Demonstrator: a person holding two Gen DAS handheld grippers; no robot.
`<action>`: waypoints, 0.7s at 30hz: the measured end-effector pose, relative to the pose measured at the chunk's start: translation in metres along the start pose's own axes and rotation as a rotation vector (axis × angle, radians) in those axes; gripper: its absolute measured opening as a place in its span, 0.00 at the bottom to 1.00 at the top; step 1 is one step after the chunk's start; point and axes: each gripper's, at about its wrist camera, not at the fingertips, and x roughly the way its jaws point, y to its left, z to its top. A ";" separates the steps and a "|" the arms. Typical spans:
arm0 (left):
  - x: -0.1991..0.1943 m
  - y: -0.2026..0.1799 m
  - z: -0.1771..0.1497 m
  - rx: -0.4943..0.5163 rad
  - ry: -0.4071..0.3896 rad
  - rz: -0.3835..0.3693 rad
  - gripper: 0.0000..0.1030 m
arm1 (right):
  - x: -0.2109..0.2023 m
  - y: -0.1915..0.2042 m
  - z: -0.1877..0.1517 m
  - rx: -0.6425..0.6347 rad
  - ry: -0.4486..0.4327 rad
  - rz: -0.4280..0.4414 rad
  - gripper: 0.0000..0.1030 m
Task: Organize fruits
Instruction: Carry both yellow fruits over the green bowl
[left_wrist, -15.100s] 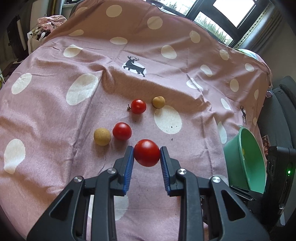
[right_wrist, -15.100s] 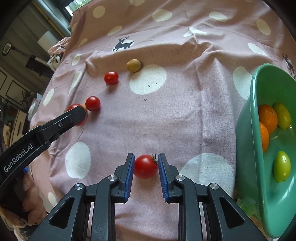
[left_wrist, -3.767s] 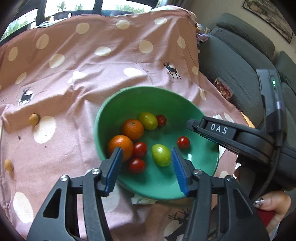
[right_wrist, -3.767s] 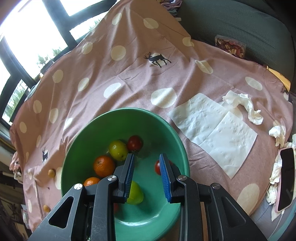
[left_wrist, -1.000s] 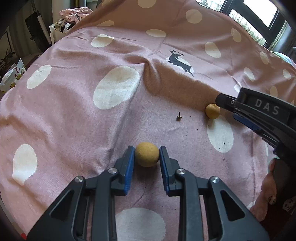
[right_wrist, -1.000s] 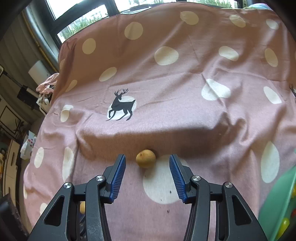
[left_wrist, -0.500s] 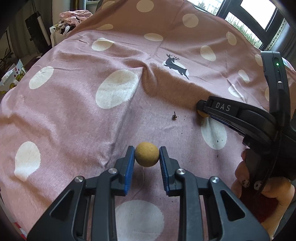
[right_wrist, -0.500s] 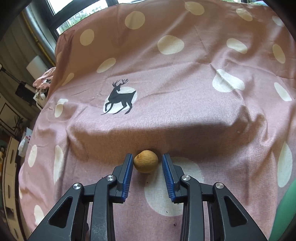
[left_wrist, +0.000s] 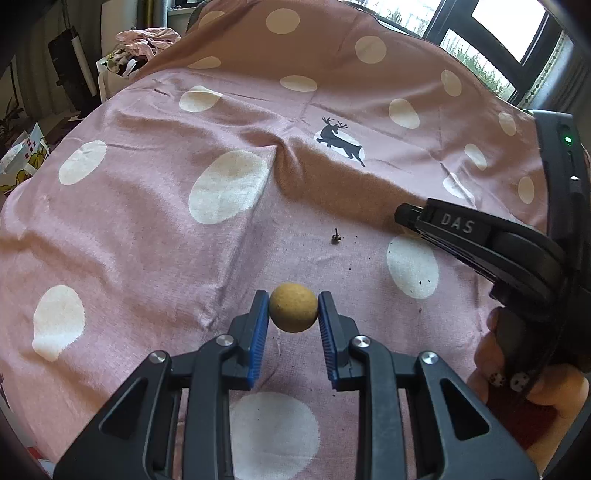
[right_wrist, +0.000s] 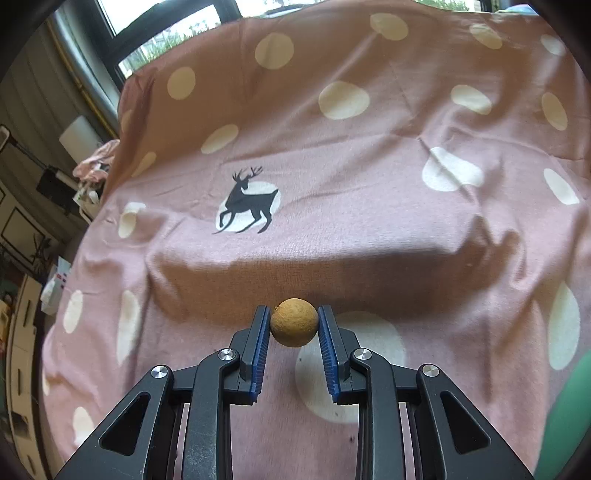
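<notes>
My left gripper (left_wrist: 293, 315) is shut on a round tan fruit (left_wrist: 293, 312) and holds it a little above the pink polka-dot cloth (left_wrist: 147, 229). My right gripper (right_wrist: 294, 328) is shut on a second tan fruit (right_wrist: 294, 326) in front of a raised fold in the cloth (right_wrist: 332, 258). The right gripper's body also shows in the left wrist view (left_wrist: 480, 236), at the right. A sliver of the green bowl (right_wrist: 569, 410) shows at the right edge of the right wrist view.
A small dark stem (left_wrist: 335, 236) and crumbs lie on the cloth ahead of the left gripper. A deer print (right_wrist: 247, 203) lies on the cloth beyond the fold. Clutter (left_wrist: 144, 40) sits beyond the far left edge of the cloth.
The right gripper closed its jaws on the second tan fruit. The left gripper, shut on its fruit throughout, lifted it slightly off the cloth.
</notes>
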 end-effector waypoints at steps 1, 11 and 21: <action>-0.002 -0.001 0.000 0.002 -0.002 -0.004 0.26 | -0.007 -0.001 -0.001 0.005 -0.006 0.005 0.27; -0.017 -0.018 -0.015 0.066 -0.025 -0.039 0.26 | -0.071 -0.023 -0.047 0.099 -0.055 0.038 0.27; -0.047 -0.046 -0.027 0.153 -0.092 -0.089 0.26 | -0.123 -0.046 -0.074 0.148 -0.144 0.015 0.27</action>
